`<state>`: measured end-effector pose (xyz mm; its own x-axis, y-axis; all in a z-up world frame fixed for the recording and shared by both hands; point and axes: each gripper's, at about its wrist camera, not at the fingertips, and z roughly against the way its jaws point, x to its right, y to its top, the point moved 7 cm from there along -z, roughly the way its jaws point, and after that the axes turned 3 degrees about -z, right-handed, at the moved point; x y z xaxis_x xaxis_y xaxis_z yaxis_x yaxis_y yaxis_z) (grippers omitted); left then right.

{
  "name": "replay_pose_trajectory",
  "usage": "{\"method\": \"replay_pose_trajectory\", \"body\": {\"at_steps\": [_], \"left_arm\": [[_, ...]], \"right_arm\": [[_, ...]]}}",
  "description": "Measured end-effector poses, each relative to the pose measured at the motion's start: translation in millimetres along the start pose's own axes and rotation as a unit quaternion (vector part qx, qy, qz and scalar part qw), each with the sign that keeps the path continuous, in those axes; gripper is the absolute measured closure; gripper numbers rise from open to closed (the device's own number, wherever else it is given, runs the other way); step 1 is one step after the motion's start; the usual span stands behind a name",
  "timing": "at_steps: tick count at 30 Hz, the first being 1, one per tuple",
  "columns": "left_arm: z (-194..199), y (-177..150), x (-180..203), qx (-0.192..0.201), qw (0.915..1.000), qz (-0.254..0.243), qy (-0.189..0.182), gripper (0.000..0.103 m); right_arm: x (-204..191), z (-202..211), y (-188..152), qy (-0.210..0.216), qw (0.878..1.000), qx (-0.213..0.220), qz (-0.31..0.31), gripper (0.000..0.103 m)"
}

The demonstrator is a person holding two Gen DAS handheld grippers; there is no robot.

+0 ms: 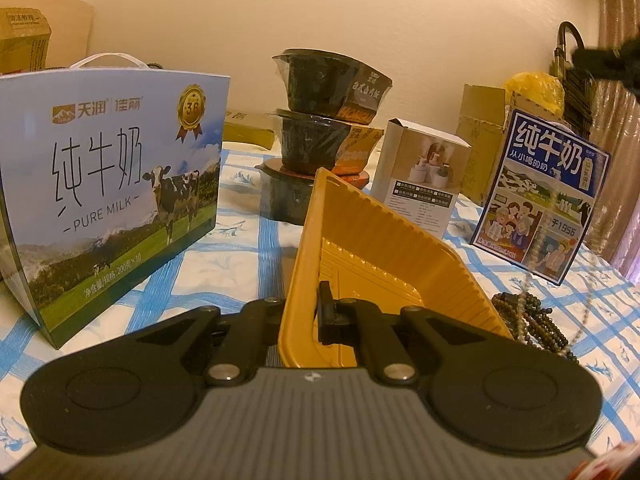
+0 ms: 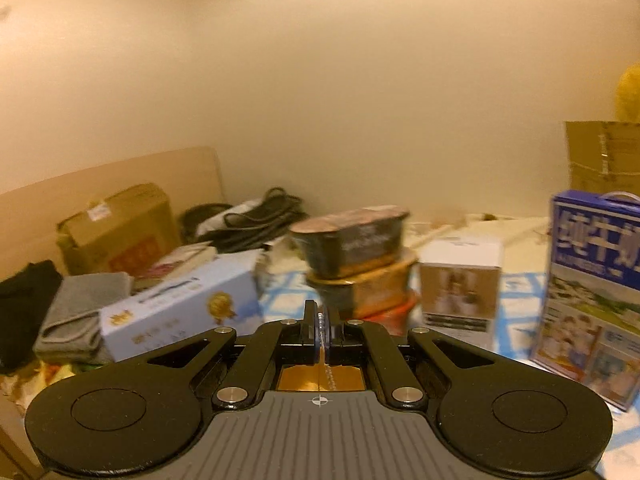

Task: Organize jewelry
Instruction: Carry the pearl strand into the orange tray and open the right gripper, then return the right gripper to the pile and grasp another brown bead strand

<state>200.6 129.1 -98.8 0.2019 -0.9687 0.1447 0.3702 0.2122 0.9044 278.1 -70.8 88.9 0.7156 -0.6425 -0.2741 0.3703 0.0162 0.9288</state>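
- I note the tray (image 1: 372, 240): ribbed, glossy yellow plastic.
- I see the milk carton (image 1: 108, 184): smooth printed card.
- I record the tablecloth (image 1: 240, 264): matt checked cloth.

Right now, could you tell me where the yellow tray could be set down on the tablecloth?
Bare cloth lies between the Pure Milk carton, stacked bowls and held yellow tray. Right of the tray is crowded: bead strands and the blue milk box.

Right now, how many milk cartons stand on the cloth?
2. The light blue milk carton stands at the left. The dark blue milk carton stands at the right, behind the bead strings. Others may be hidden behind the boxes.
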Motion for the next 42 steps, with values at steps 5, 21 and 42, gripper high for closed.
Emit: {"method": "replay_pose_trajectory", "body": {"at_steps": [5,21,42], "left_arm": [[1,0,0,0.000,1.0000,0.000,-0.001,0.098],[3,0,0,0.000,1.0000,0.001,-0.004,0.097],[1,-2,-2,-0.002,1.0000,-0.001,0.000,0.097]], "right_arm": [[-21,-25,-3,0.019,1.000,0.005,0.000,0.101],[9,-88,-151,-0.009,0.982,-0.156,-0.103,0.100],[86,24,-189,-0.132,0.966,-0.110,-0.191,0.053]]}}
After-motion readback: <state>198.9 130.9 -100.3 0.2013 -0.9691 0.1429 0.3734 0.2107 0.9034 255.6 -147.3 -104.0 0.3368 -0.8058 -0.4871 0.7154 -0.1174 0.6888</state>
